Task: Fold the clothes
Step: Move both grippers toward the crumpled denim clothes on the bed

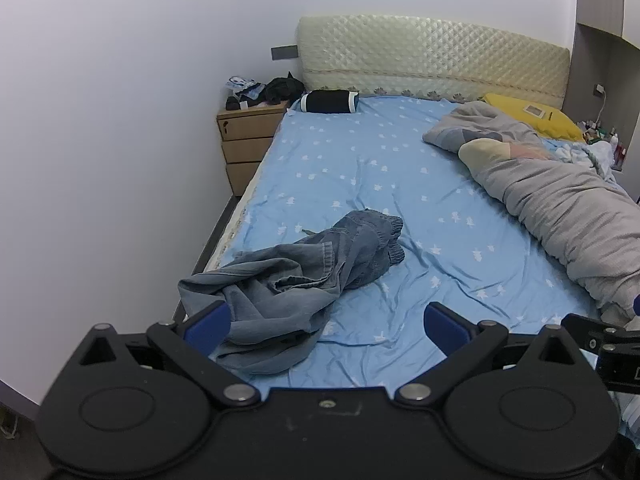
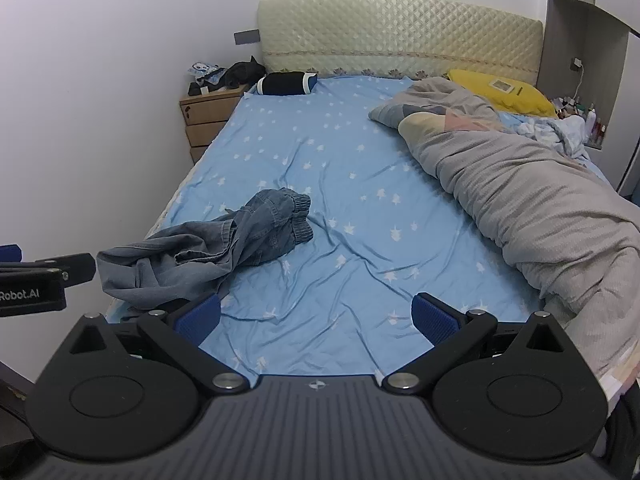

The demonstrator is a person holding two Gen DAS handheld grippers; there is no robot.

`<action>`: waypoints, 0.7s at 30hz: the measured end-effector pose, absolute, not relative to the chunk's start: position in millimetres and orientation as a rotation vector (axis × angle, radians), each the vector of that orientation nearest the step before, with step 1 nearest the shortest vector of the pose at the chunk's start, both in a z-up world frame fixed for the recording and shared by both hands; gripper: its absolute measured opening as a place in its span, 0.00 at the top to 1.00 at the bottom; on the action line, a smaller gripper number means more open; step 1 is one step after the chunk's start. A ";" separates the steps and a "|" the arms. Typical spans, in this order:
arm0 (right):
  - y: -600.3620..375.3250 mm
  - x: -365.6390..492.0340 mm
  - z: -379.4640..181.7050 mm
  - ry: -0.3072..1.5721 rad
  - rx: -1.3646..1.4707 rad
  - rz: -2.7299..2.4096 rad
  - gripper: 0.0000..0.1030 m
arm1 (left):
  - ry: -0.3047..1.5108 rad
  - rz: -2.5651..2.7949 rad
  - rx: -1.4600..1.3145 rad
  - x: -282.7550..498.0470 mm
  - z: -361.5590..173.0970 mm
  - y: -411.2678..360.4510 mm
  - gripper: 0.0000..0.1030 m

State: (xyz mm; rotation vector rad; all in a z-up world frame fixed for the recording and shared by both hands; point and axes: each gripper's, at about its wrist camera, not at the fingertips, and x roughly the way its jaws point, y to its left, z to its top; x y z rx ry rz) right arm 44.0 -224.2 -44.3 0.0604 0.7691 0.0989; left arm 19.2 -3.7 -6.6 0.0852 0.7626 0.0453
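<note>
A crumpled pair of blue-grey denim trousers (image 1: 296, 280) lies on the blue star-print bed sheet (image 1: 400, 184), near the bed's left front edge. It also shows in the right wrist view (image 2: 212, 248). My left gripper (image 1: 326, 326) is open and empty, its left pad just above the near end of the trousers. My right gripper (image 2: 316, 316) is open and empty over bare sheet (image 2: 340, 184), to the right of the trousers. Part of the left gripper (image 2: 36, 276) shows at the left edge of the right wrist view.
A grey duvet (image 2: 532, 200) is bunched along the bed's right side, with a yellow pillow (image 2: 504, 94) behind it. A black bolster (image 2: 286, 84) lies by the quilted headboard (image 2: 400, 36). A wooden nightstand (image 1: 248, 140) with clutter stands left of the bed, against the wall.
</note>
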 end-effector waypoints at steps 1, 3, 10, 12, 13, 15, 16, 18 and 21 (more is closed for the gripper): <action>-223.9 45.3 -44.4 0.770 0.061 0.100 0.00 | 0.762 0.044 0.086 19.7 -6.7 -4.6 0.00; -224.7 47.4 -45.0 0.770 0.065 0.099 0.00 | 0.759 0.046 0.090 20.7 -6.4 -5.7 0.00; -224.4 52.2 -46.7 0.768 0.086 0.113 0.00 | 0.757 0.061 0.089 23.7 -6.1 -7.6 0.00; -225.8 53.4 -47.3 0.769 0.088 0.116 0.00 | 0.759 0.064 0.089 24.6 -5.9 -8.9 0.00; -227.0 54.2 -47.1 0.770 0.090 0.118 0.00 | 0.759 0.064 0.090 24.6 -6.0 -10.1 0.00; -229.3 55.8 -47.1 0.770 0.099 0.126 0.00 | 0.760 0.066 0.091 24.8 -5.8 -12.1 0.00; -230.3 56.5 -47.2 0.770 0.103 0.130 0.00 | 0.761 0.068 0.091 25.6 -4.8 -11.9 0.00; -231.9 58.7 -48.1 0.773 0.109 0.137 0.00 | 0.763 0.072 0.091 26.5 -4.1 -12.5 0.00; -233.8 61.7 -48.9 0.775 0.117 0.145 0.01 | 0.764 0.080 0.089 27.8 -4.4 -12.8 0.00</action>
